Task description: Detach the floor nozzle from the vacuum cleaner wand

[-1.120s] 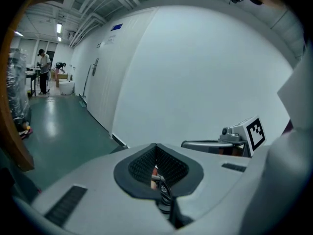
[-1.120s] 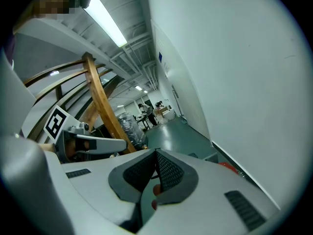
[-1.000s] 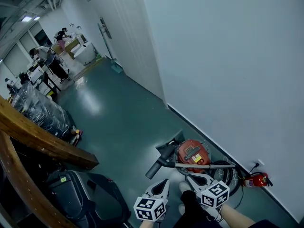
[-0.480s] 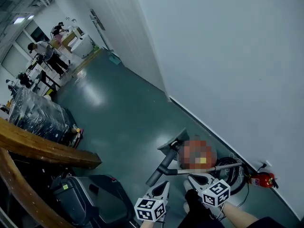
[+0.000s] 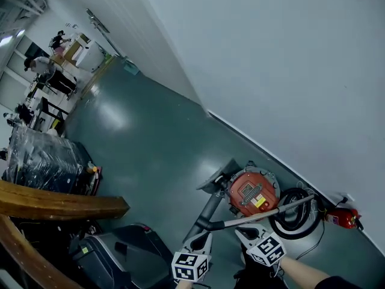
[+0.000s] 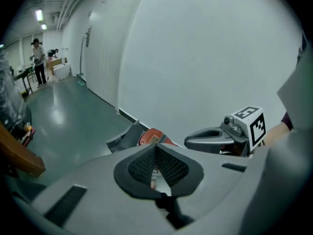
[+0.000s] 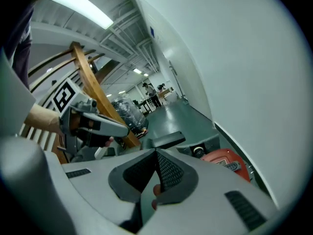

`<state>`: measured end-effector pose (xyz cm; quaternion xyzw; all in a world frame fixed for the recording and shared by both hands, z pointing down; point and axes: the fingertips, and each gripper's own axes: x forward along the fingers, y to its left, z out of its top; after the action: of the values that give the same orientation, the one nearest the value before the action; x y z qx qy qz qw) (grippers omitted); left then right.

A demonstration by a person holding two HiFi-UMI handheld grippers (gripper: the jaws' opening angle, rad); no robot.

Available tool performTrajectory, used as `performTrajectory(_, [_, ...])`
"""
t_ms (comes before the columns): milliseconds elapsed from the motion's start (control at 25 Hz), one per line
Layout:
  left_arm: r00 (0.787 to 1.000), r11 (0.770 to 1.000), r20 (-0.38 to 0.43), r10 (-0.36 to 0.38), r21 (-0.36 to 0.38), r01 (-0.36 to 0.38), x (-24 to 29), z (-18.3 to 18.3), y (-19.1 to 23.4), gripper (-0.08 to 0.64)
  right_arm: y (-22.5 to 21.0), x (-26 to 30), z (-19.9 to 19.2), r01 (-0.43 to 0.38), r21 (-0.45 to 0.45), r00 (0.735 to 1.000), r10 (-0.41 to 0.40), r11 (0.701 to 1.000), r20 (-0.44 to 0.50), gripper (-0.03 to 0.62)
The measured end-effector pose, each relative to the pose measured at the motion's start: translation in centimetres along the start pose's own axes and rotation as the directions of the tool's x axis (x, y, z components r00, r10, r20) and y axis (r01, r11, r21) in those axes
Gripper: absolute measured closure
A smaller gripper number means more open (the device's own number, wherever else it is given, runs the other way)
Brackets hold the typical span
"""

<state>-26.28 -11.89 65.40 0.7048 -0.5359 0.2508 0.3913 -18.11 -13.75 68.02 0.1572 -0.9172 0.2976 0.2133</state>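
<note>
Right now the left gripper and the right gripper are both clenched on nothing, poised above the floor. The floor nozzle lies at eleven o'clock of the red canister. It looks joined to the wand, though the joint is hard to read. Pulling without bracing the wand could drag the canister and coiled hose toward the fire extinguisher at three o'clock.

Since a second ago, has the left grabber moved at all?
Yes. The left gripper has come down, and its tips now sit nearer the vacuum's black wand tube.
</note>
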Motion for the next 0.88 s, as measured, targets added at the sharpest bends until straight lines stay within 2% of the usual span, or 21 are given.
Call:
performTrajectory(80, [0.999,0.995,-0.045,0.017,0.103,-0.012,1.0,-0.3,0.3,0.555,-0.5,1.0,-1.1,0.009,-0.124,0.999,-0.013,0.992,-0.032,0.575])
performTrajectory(200, [0.993,0.962,-0.112,0.043,0.272,-0.011,2.5,-0.9,0.4,0.555,-1.2,2.4,-2.5,0.001,-0.306,0.997,-0.026,0.952,-0.077,0.575])
performTrajectory(320, [0.982,0.907,-0.179,0.063,0.42,0.019,3.9,-1.4,0.0,0.552,-1.7,3.5,-3.9,-0.027,-0.403,0.993,-0.022,0.915,-0.115,0.574])
performTrajectory(400, [0.97,0.857,-0.23,0.08,0.514,0.051,4.8,-2.1,-0.3,0.535,-1.9,4.2,-4.8,-0.05,-0.448,0.99,-0.015,0.893,-0.14,0.572])
performTrajectory(520, [0.943,0.751,-0.312,0.114,0.648,0.124,6.1,-3.3,-0.7,0.479,-2.0,5.0,-5.6,-0.078,-0.501,0.986,-0.009,0.862,-0.168,0.559])
performTrajectory(560, [0.932,0.707,-0.338,0.133,0.691,0.15,6.5,-3.7,-0.7,0.465,-1.9,5.2,-5.7,-0.087,-0.514,0.984,-0.007,0.853,-0.179,0.548])
performTrajectory(640, [0.904,0.604,-0.385,0.185,0.77,0.205,7.2,-4.8,-0.5,0.442,-1.9,5.9,-6.4,-0.111,-0.535,0.979,0.0,0.837,-0.202,0.51])
performTrajectory(720, [0.878,0.506,-0.415,0.239,0.825,0.252,7.9,-5.6,-0.1,0.421,-1.9,6.7,-7.6,-0.139,-0.553,0.974,0.012,0.821,-0.228,0.472])
performTrajectory(800, [0.86,0.437,-0.426,0.282,0.855,0.279,8.4,-6.2,0.3,0.396,-1.8,7.4,-8.2,-0.158,-0.567,0.968,0.015,0.808,-0.249,0.441])
performTrajectory(880, [0.845,0.383,-0.428,0.321,0.874,0.298,8.9,-6.6,0.8,0.373,-1.9,7.9,-8.6,-0.165,-0.582,0.966,0.01,0.796,-0.26,0.423])
